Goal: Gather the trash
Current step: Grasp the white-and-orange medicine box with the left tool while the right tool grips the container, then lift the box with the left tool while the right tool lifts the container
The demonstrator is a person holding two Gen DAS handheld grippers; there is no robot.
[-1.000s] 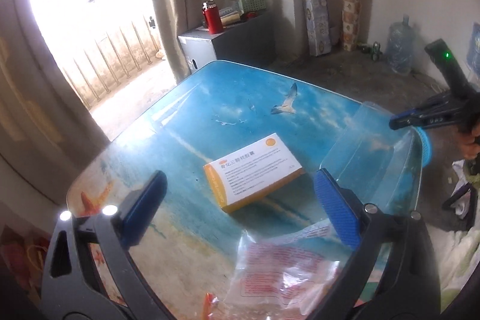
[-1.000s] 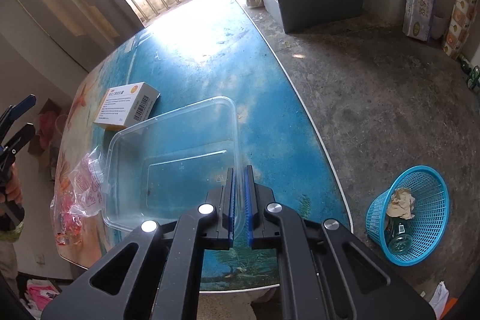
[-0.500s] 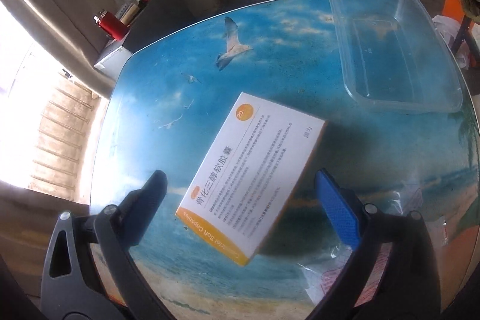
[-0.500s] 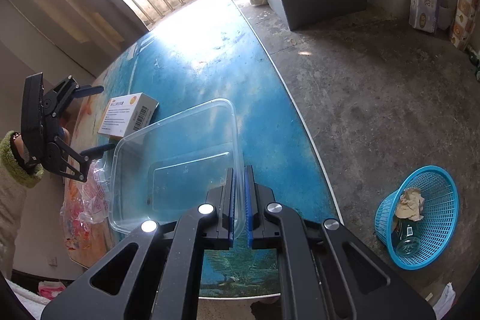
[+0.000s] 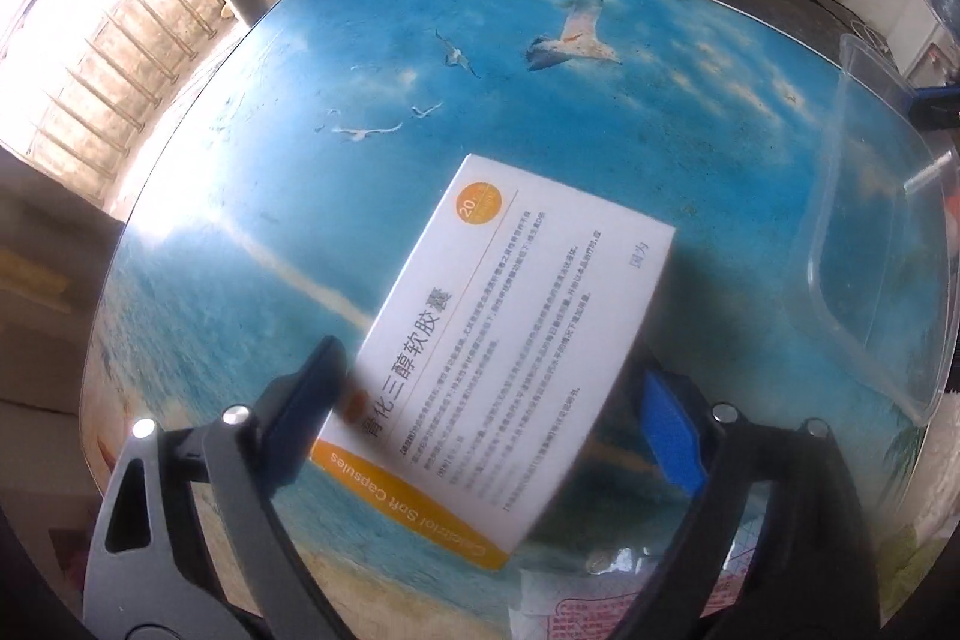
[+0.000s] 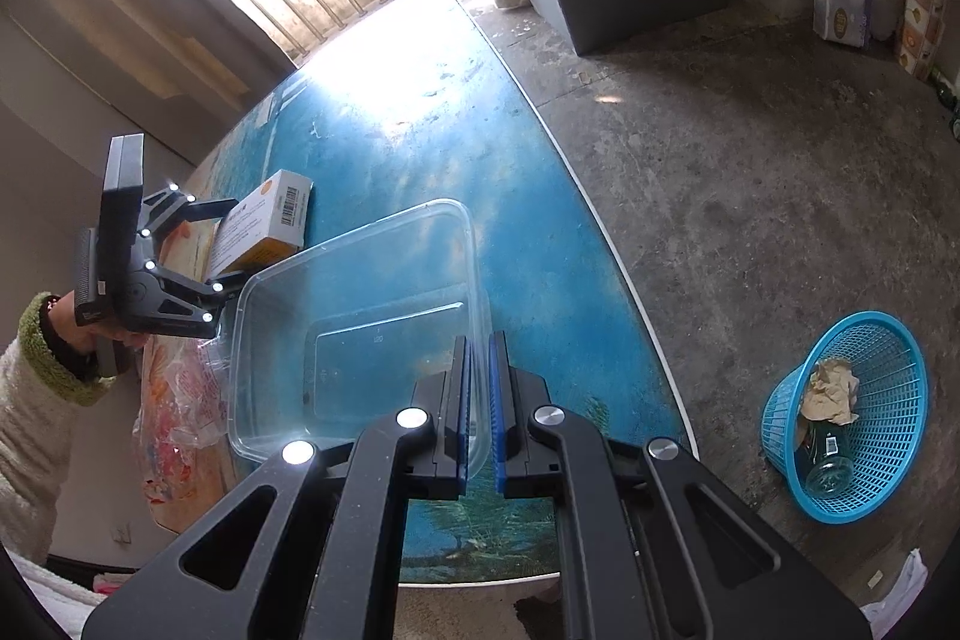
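Over the table (image 5: 372, 58), left gripper (image 5: 486, 412) tilts steeply, straddling medicine box (image 5: 516, 334).

The left claw (image 5: 486, 406), its jaws just closing, straddles the box (image 5: 510, 340) on the counter (image 5: 360, 100); a clear tub (image 5: 870, 280) lies at three o'clock.

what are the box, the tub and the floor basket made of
Medicine box: printed cardboard, slight sheen, crisp folded edges. Tub: thin clear plastic, glossy; the table print shows through it. Floor basket: blue moulded plastic, judging by its open lattice wall.
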